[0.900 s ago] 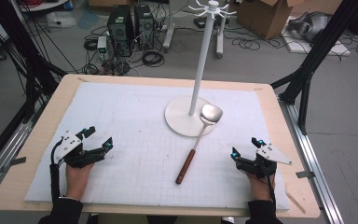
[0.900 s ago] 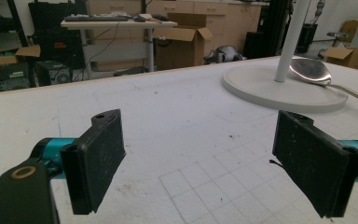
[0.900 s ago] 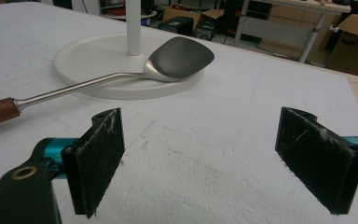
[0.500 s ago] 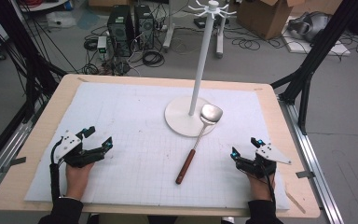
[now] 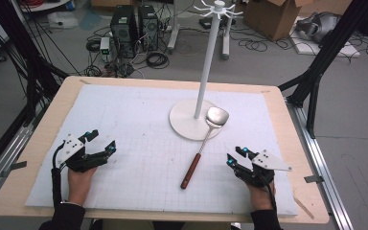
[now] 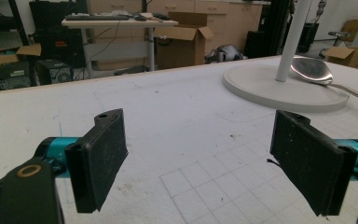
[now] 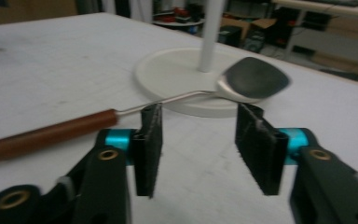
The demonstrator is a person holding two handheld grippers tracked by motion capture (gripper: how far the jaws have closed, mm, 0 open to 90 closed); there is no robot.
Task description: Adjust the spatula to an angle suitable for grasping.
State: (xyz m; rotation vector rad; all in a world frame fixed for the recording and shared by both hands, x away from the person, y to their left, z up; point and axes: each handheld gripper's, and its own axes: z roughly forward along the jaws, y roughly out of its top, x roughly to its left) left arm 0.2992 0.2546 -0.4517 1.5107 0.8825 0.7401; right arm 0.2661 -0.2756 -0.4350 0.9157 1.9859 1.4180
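**One spoon, two empty tools**

From the high view you can see the whole table (image 5: 38, 143). One spoon (image 5: 202, 146) lies on the white mat (image 5: 139, 120), near the middle. One white stand (image 5: 206, 76) is on the mat too, with a round base (image 5: 182, 122) and a tall pole. There are two tools, one in each hand.

The spoon is long and lies slanted. Its brown handle (image 5: 190, 170) points to the near side and a little left. Its shiny bowl (image 5: 217, 116) points to the far side and a little right, and rests on the edge of the base.

The left tool (image 5: 100, 142) is at the near left, well apart from the spoon. The right tool (image 5: 235, 156) is at the near right, closer to the spoon but not touching it.

The left tool view looks low across the mat. It shows the left tool (image 6: 200, 158) with its jaws wide apart and nothing between them. The base and the spoon's bowl (image 6: 311, 69) are far off on the right. It also shows boxes and a desk in the room behind.

The right tool view is a bit blurry. The right tool (image 7: 200, 144) has its jaws apart too, less wide, with nothing in them. Just past them lies the spoon (image 7: 121, 114), handle to the left and bowl to the right.
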